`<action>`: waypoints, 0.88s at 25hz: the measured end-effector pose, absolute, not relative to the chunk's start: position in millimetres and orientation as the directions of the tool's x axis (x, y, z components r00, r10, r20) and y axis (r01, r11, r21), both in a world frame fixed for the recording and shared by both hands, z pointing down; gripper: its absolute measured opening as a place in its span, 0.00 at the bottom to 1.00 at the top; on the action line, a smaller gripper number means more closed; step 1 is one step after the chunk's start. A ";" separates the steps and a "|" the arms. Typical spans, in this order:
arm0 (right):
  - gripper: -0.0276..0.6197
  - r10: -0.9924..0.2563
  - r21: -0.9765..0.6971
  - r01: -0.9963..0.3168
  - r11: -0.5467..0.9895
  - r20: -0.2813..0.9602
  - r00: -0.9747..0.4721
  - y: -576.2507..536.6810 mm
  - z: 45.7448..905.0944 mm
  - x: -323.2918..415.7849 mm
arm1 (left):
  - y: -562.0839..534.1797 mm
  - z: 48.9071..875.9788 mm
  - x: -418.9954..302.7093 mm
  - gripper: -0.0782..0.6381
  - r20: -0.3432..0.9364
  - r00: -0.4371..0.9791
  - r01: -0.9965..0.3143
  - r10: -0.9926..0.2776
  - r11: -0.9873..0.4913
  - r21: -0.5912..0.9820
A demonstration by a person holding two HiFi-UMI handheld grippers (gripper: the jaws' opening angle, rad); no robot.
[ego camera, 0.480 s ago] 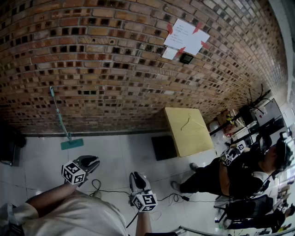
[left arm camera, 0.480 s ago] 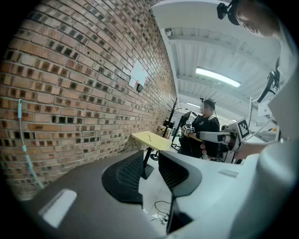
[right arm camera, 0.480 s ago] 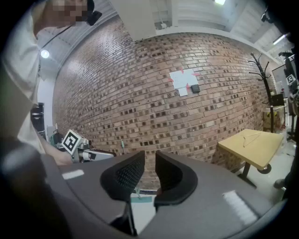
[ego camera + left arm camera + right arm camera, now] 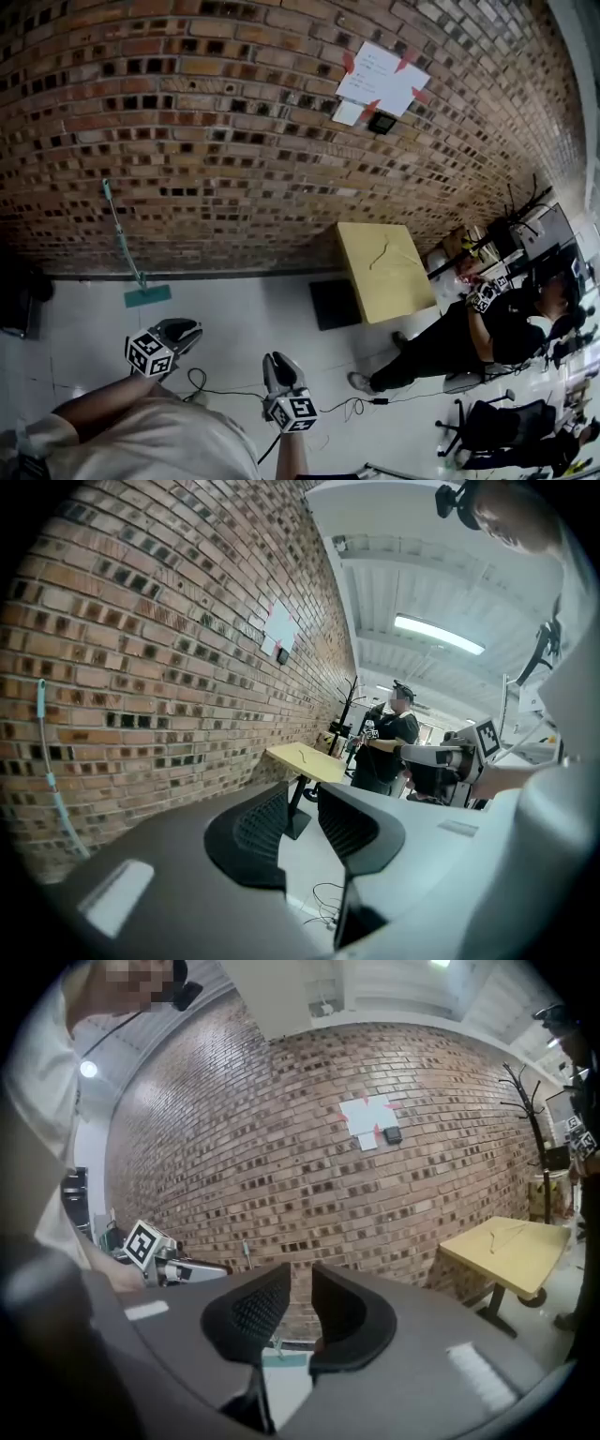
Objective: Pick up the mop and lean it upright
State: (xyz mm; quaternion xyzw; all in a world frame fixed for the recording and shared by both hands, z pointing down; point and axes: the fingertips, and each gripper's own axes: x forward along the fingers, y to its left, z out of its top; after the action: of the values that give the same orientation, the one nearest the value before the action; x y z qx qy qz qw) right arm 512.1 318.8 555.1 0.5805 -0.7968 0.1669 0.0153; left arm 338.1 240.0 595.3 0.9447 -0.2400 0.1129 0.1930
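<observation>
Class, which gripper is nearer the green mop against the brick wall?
Left. The left gripper hangs short of the mop, not touching; the right gripper is farther off, to its right.

Open floor (image 4: 234, 319) is left up to the brick wall (image 4: 206, 141). The far left is taken by the mop (image 4: 147, 296), the right by a yellow table (image 4: 380, 267); a cable (image 4: 225, 393) is laid near.

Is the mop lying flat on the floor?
No, the mop stands upright, its handle leaning against the brick wall, in the head view.
</observation>
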 end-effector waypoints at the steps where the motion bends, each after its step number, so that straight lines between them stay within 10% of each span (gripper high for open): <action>1: 0.14 -0.917 -0.247 -0.929 0.275 0.222 -0.330 316.7 556.5 509.9 | 238.4 595.6 335.9 0.26 0.304 0.858 -0.500 -0.414 -0.808 0.312; 22: 0.14 -0.925 -0.234 -0.942 0.241 0.238 -0.295 224.7 541.7 403.6 | 150.8 593.7 237.3 0.27 0.315 0.877 -0.460 -0.363 -0.823 0.332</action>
State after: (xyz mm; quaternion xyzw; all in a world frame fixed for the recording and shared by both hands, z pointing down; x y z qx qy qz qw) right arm 403.6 224.7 541.7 0.5930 -0.7872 0.1676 0.0249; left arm 237.3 150.8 593.7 0.9473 -0.2172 0.1199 0.2027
